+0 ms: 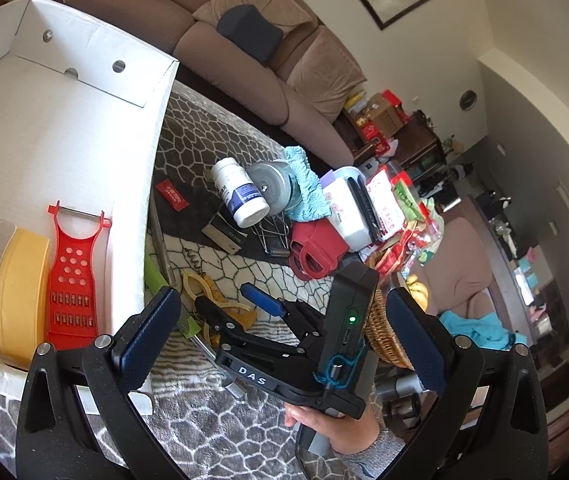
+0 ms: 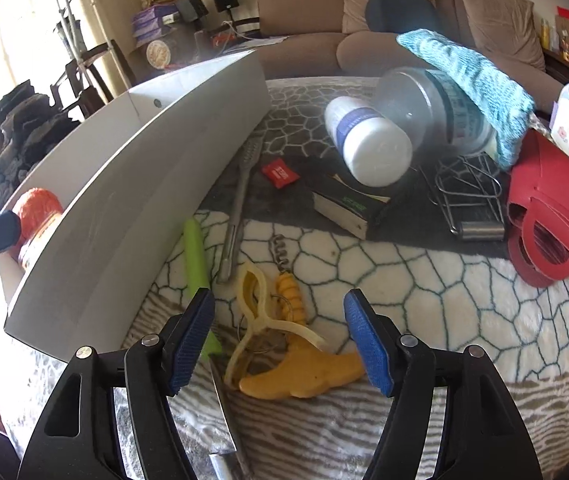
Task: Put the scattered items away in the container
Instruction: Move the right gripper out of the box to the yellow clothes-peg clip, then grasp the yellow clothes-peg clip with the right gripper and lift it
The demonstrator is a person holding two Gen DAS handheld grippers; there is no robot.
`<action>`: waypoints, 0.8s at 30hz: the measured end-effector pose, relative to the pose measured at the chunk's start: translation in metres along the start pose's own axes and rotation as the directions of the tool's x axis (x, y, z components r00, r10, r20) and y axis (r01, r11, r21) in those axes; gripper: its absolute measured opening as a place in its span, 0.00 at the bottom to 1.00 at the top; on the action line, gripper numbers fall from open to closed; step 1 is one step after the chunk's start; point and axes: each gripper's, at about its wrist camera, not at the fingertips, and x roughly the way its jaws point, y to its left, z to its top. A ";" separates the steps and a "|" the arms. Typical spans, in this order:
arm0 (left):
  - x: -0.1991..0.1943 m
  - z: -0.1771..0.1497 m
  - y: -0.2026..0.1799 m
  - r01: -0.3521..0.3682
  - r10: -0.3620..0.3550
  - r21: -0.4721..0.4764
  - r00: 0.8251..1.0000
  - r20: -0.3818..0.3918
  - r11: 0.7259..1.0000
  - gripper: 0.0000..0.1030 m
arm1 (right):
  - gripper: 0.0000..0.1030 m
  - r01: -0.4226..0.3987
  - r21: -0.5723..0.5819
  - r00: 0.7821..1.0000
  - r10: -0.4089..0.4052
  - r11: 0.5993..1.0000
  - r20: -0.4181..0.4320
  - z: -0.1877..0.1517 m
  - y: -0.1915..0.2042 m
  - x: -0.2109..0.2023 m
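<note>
Container: white cardboard box (image 1: 64,128), open-topped, standing on the patterned blanket (image 2: 424,288) at the left of the scattered items; in the right wrist view its long white wall (image 2: 132,200) runs diagonally.
Contents of box: red plastic grater-peeler (image 1: 72,276) lying flat, beside it a yellow plastic piece (image 1: 20,292); an orange-capped item (image 2: 40,216) shows over the wall in the right wrist view.
Items just beside the box wall: green-handled knife (image 2: 196,256), grey metal utensil (image 2: 240,196), small red packet (image 2: 280,174).
Item under the right gripper: yellow-orange plastic tool with a pale loop handle and a corkscrew (image 2: 292,364), lying on the blanket.
Heap further back: white pill bottle with blue label (image 2: 368,144) on its side, clear jar with grey lid (image 2: 416,108), teal knitted cloth (image 2: 476,88) draped over the jar, dark flat box (image 2: 344,208), wire rack piece (image 2: 468,200), red plastic slicer (image 2: 552,216).
Right gripper (image 2: 278,340): jaws parted, pads either side of the yellow-orange tool and clear of it; nothing grasped. Seen from the left wrist view (image 1: 260,308), held by a hand (image 1: 336,428).
Left gripper (image 1: 284,340): jaws spread wide, empty, near the box corner.
Surroundings: brown sofa (image 1: 244,60) behind the blanket.
</note>
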 end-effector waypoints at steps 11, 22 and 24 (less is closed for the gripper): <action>-0.001 0.002 0.009 -0.004 0.004 -0.028 1.000 -0.009 1.000 1.00 | 0.34 0.060 -0.025 0.997 -0.061 0.998 -0.055 -0.002 0.004 0.020; 0.009 -0.003 0.003 0.021 -0.023 -0.038 0.999 -0.033 0.999 1.00 | 0.16 -0.037 0.211 0.999 0.041 0.977 -0.012 0.008 -0.037 -0.006; 0.013 -0.004 -0.001 0.022 -0.023 -0.028 0.999 -0.042 0.999 1.00 | 0.16 -0.044 0.238 0.999 0.049 0.970 -0.017 0.007 -0.042 -0.008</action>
